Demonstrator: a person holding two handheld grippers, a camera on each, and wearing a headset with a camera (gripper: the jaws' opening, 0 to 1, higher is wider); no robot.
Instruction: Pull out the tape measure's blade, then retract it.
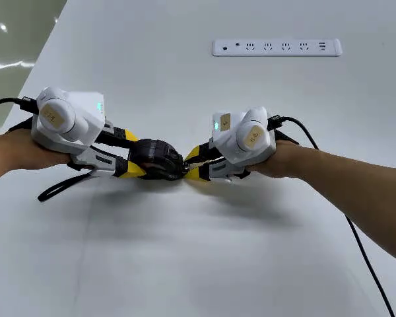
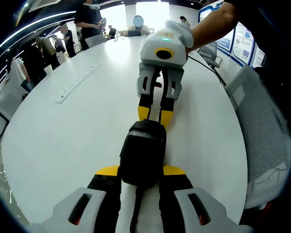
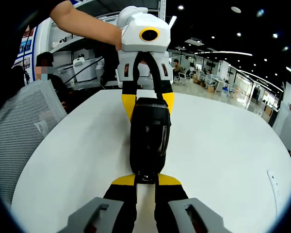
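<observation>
Black tape measure [image 1: 155, 158], blade in, on the white bench [image 1: 185, 251]. The left gripper [image 1: 132, 153] clamps its case between its fingers [image 2: 107, 171]. The right gripper [image 1: 193, 164], facing it, has its fingers [image 3: 123, 180] pinched on the front tip.

Two grippers [image 1: 137, 154] [image 1: 193, 163], one tape measure [image 1: 156, 158], one power strip [image 1: 277, 47].

The head view looks steeply down on the white desk [image 1: 185, 264] from above; the two gripper views sit low, facing each other at close range; all three share the black tape measure [image 1: 155, 158] between them.
</observation>
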